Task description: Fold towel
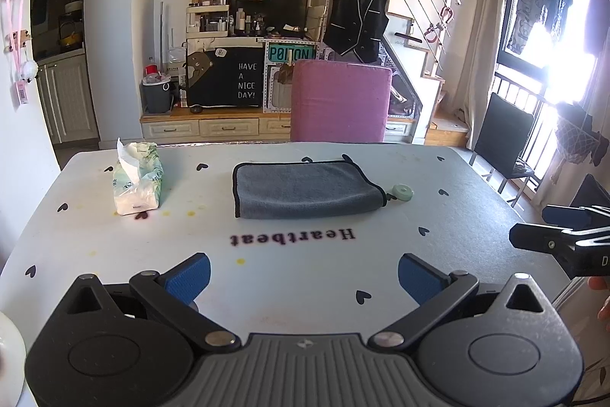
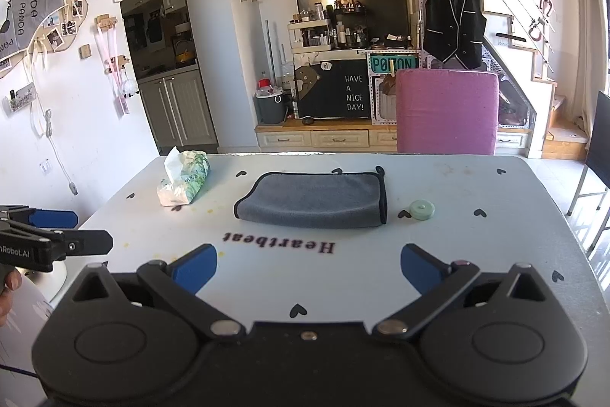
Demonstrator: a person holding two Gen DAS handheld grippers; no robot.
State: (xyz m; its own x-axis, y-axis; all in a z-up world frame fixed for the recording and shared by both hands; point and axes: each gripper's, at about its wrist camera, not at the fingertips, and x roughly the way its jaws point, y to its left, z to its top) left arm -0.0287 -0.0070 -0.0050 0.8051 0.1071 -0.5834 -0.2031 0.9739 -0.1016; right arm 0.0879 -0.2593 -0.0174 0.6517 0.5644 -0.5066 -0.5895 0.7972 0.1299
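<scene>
Towel (image 1: 305, 191) is seen lying folded on the table (image 1: 476, 216), grey with a dark trim, past the upside-down "Heartbeat" print (image 1: 291, 237) and roughly centred across the width. It is touched by neither gripper.

Left gripper (image 1: 303, 279): jaws spread wide, blue pads (image 1: 188, 279) well apart, nothing held between them, only bare tablecloth seen in the gap. Right gripper (image 2: 309, 271): same state, jaws wide apart, nothing held.

Tissue pack (image 1: 137, 180) is placed left of the towel, well apart from it. Small round mint-green disc (image 2: 422, 209) sits just beside the towel's right end; a clear gap to the towel is shown in the right wrist view, while in the left wrist view the disc appears almost against the towel's corner.

View differences:
- Left wrist view: the right gripper's fingers are caught at the right frame edge, over the table's right side; the bright window (image 1: 549, 63) and hanging clothes are seen at right.
- Right wrist view: the left gripper's fingers are caught at the left frame edge, off the table's left edge; the wall with photo board (image 2: 42, 10) is seen at left, and the window is barely visible.
- Pink chair back (image 2: 446, 113) is seen behind the table's far edge in both views.
</scene>
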